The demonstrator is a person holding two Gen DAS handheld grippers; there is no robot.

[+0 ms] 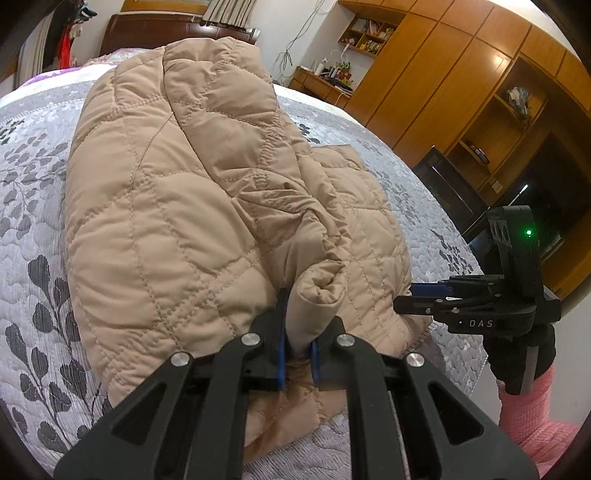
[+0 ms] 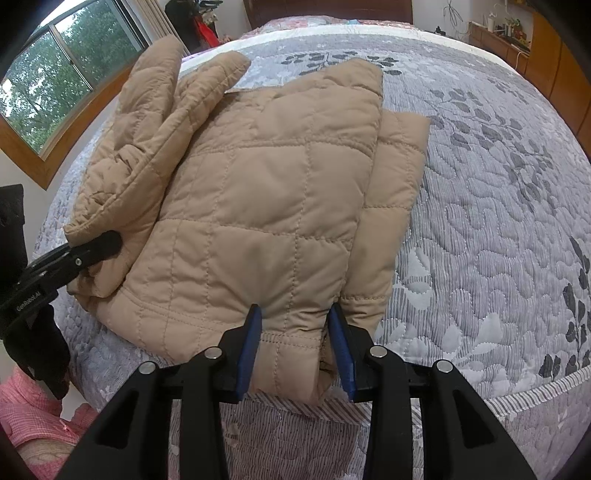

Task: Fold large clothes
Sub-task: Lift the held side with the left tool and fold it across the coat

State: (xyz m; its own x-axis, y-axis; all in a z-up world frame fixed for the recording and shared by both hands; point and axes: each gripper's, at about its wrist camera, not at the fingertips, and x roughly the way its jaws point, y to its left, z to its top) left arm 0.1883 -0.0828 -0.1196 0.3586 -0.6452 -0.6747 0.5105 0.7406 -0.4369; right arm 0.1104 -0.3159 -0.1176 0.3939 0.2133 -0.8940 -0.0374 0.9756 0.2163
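The quilted jacket (image 2: 258, 206) lies on the bed (image 2: 480, 221), long axis running away from both grippers — left gripper (image 1: 297, 354) clamps a sleeve cuff, right gripper (image 2: 295, 350) straddles the near hem, jaws apart.

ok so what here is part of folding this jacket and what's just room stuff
Part of the job:
- tan quilted jacket
- its sleeve cuff, pinched in the left gripper
- right gripper, open around the jacket's hem
- bedspread it lies on

Just room stuff:
- wooden wardrobe
- window
- headboard
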